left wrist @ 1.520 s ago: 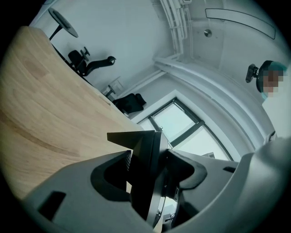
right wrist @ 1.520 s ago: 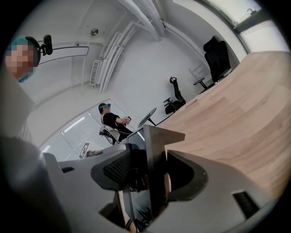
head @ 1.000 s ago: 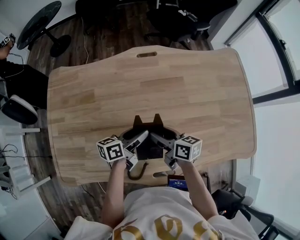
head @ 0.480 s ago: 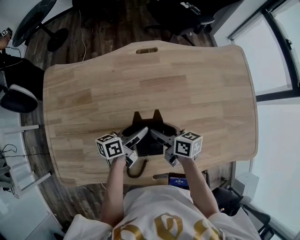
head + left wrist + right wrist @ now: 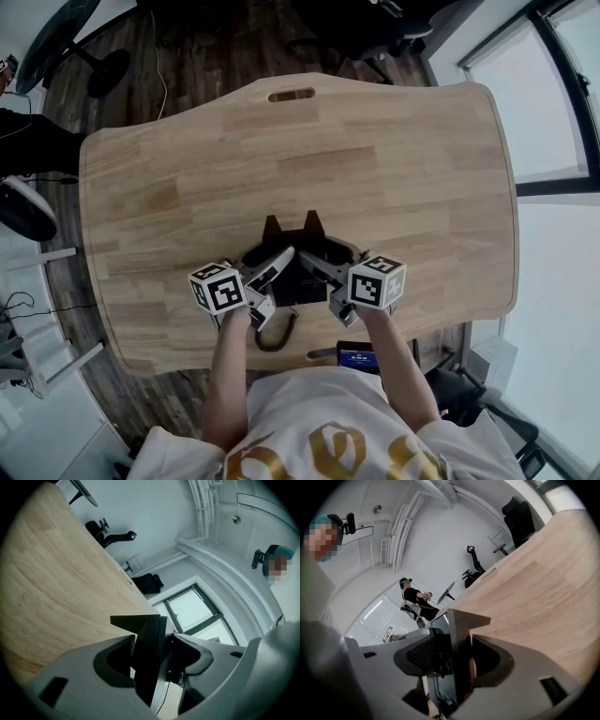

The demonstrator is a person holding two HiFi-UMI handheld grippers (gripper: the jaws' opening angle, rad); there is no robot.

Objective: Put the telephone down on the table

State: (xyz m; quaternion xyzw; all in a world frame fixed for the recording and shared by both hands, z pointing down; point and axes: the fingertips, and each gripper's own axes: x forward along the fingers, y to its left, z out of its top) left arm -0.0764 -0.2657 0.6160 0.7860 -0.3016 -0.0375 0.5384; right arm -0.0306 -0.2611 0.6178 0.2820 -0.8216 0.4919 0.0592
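Observation:
A black telephone (image 5: pixel 298 274) hangs over the near part of the wooden table (image 5: pixel 375 169), gripped from both sides. My left gripper (image 5: pixel 270 272) is shut on its left edge and my right gripper (image 5: pixel 325 274) on its right edge. Two pointed black corners of the telephone stick out towards the table's middle. Its dark cord (image 5: pixel 277 339) loops down at the table's front edge. In the left gripper view the black slab (image 5: pixel 149 644) is pinched between the left gripper's (image 5: pixel 154 651) grey jaws. The right gripper view shows the right gripper (image 5: pixel 452 656) holding the telephone (image 5: pixel 459 634) the same way. Whether the telephone touches the wood is unclear.
The table has a handle slot (image 5: pixel 292 95) at its far edge. Black office chairs (image 5: pixel 366 33) and a round stand (image 5: pixel 56 37) lie beyond it, windows (image 5: pixel 553 141) at the right. A small device with a blue screen (image 5: pixel 357 357) sits by the person's waist. Another person (image 5: pixel 415 599) sits far off.
Both grippers have carried the telephone a little farther over the table and slightly lower. Their hold on it looks the same.

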